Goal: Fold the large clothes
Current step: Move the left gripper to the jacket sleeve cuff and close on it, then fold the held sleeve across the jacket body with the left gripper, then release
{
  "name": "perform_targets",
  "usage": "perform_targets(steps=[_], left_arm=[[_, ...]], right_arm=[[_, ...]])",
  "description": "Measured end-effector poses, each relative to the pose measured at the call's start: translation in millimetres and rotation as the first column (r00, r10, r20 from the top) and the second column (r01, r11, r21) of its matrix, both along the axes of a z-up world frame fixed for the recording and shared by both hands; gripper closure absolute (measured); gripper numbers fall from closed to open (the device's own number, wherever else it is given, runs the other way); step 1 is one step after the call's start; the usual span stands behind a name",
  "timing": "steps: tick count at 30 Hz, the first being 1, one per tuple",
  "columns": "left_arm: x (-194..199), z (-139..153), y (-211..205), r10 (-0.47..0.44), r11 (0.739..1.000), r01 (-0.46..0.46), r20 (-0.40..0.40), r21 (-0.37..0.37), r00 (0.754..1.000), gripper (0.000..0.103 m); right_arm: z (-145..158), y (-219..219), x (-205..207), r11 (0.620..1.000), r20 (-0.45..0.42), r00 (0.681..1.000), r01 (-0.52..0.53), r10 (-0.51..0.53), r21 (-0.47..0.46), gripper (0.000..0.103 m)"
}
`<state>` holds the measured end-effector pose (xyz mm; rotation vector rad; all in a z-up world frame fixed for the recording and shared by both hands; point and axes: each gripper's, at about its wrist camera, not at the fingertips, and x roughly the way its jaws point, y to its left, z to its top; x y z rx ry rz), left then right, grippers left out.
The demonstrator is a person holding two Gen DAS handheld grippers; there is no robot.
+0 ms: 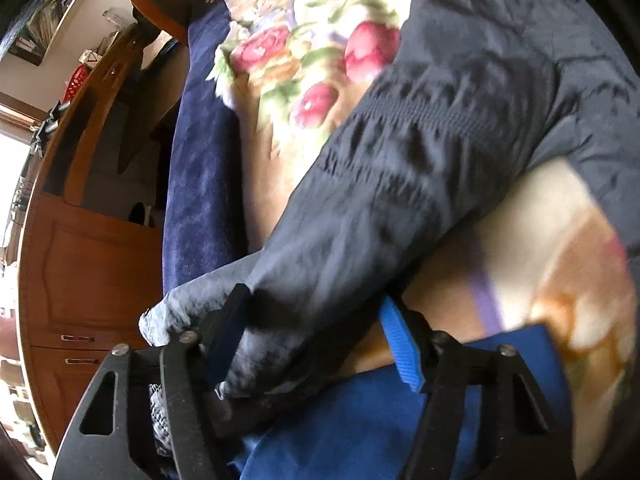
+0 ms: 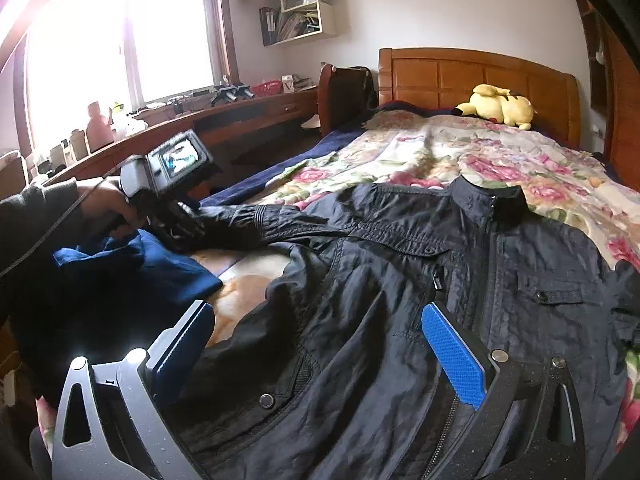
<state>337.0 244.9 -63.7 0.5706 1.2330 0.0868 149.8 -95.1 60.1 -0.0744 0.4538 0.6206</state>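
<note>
Left wrist view: the left tongs stand spread wide, with the cuff end of the jacket's sleeve lying between the two fingers. One finger presses against the cuff, the blue-padded finger stands clear of the cloth, so the grip is released, not clamped. Ahead of the tongs the sleeve runs away over the flowered blanket; below them lies a blue cloth. Motion blur softens the far part.

Right wrist view: the right tongs hang released above the lower front of the one dark jacket, which lies spread face-up on the bed, zip closed, collar far ahead. Off to the tongs' left, the other tongs sit at the sleeve's end, just beside the blue cloth. A yellow plush toy rests far ahead by the headboard.

I judge the jacket light, thin and limp, with a slick shell that slides and wrinkles easily; a pinch on the seamed cuff or the hem should hold better than on loose panel cloth.

Count: one jacket, two sleeves (one plainly seen), two tongs, one blue cloth, one toy.
</note>
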Motion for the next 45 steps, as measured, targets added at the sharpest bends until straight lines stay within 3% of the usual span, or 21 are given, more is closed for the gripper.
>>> perform_targets(steps=[1, 3, 5, 9, 13, 19, 25, 33, 39, 45], left_arm=[[0.1, -2.5, 1.8, 0.002, 1.000, -0.002, 0.000, 0.008, 1.000, 0.047], [-1.9, -3.4, 5.1, 0.007, 1.000, -0.007, 0.014, 0.011, 1.000, 0.070], [-4.8, 0.0, 4.9, 0.007, 1.000, -0.006, 0.023, -0.015, 1.000, 0.081], [-10.4, 19.1, -7.0, -0.006, 1.000, 0.007, 0.088, -0.020, 0.996, 0.092], [-13.7, 59.1, -22.8, 0.001, 0.998, 0.012, 0.218, -0.058, 0.976, 0.093], [-22.1, 120.5, -76.5, -0.038, 0.984, 0.101, 0.381, -0.148, 0.924, 0.093], [-21.6, 143.5, -152.6, -0.112, 0.957, 0.210, 0.412, -0.200, 0.904, 0.093], [-29.2, 134.1, -216.6, -0.143, 0.917, 0.250, 0.327, -0.312, 0.934, 0.088], [-65.7, 132.9, -226.3, -0.174, 0.886, 0.298, 0.341, -0.356, 0.924, 0.068], [-111.1, 155.3, -211.7, -0.133, 0.857, 0.332, 0.453, -0.395, 0.882, 0.065]], right_arm=[[-0.1, -1.2, -1.0, 1.000, 0.004, 1.000, 0.002, -0.002, 0.004, 0.000], [-0.7, -4.8, -3.1, 1.000, 0.015, 1.000, 0.013, -0.013, 0.004, 0.000], [-2.2, -5.1, -2.9, 1.000, 0.022, 0.999, 0.024, -0.024, 0.004, 0.000], [-4.3, -10.8, -3.3, 0.999, 0.027, 0.999, 0.046, -0.047, 0.013, 0.000], [-5.6, -15.8, -2.5, 0.997, 0.032, 0.997, 0.070, -0.071, 0.017, 0.000], [-2.3, -22.2, -2.6, 0.994, 0.041, 0.993, 0.110, -0.111, 0.025, 0.000], [4.8, -40.7, -11.4, 0.988, 0.048, 0.988, 0.145, -0.147, 0.047, 0.000], [5.5, -51.1, -15.7, 0.981, 0.063, 0.981, 0.181, -0.186, 0.071, 0.000], [0.8, -46.0, -16.3, 0.981, 0.053, 0.981, 0.181, -0.185, 0.068, 0.000], [6.9, -52.9, -15.0, 0.979, 0.049, 0.981, 0.186, -0.190, 0.078, 0.000]])
